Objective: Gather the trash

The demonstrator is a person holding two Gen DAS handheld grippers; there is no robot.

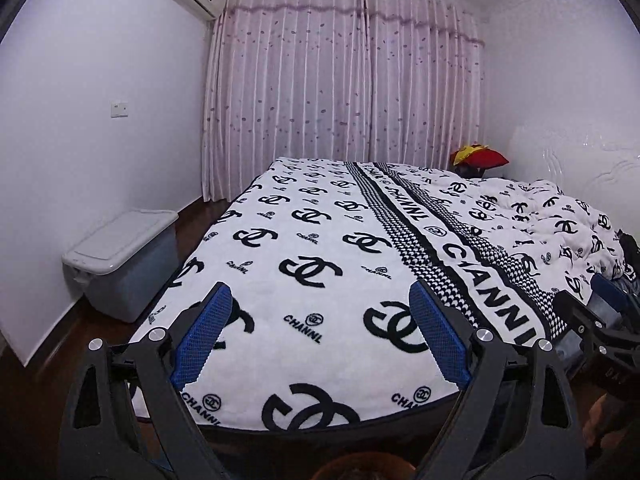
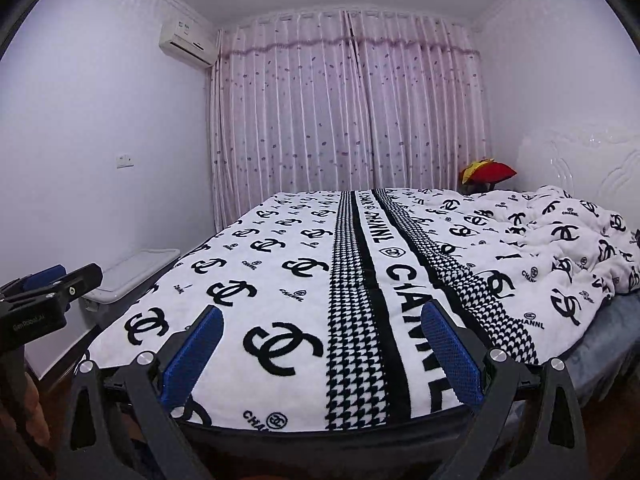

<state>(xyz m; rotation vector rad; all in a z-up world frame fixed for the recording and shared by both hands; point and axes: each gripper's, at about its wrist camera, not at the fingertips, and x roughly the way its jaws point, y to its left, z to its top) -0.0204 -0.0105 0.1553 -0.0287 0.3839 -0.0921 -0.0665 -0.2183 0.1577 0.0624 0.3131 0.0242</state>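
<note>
No piece of trash shows in either view. A bed (image 1: 320,240) covered by a white blanket with black logos fills the middle of both views (image 2: 312,280). My left gripper (image 1: 320,296) stands open above the bed's near end, blue pads wide apart, nothing between them. My right gripper (image 2: 320,320) is open too, over the same near end, holding nothing. In the left wrist view the right gripper (image 1: 600,320) shows at the right edge. In the right wrist view the left gripper (image 2: 48,292) shows at the left edge.
A grey lidded storage bin (image 1: 120,256) sits on the dark floor left of the bed, against the white wall. A rumpled quilt (image 2: 560,248) lies on the bed's right side. Red and yellow cushions (image 2: 486,172) rest at the far right corner. Pink curtains (image 1: 340,80) close the far wall.
</note>
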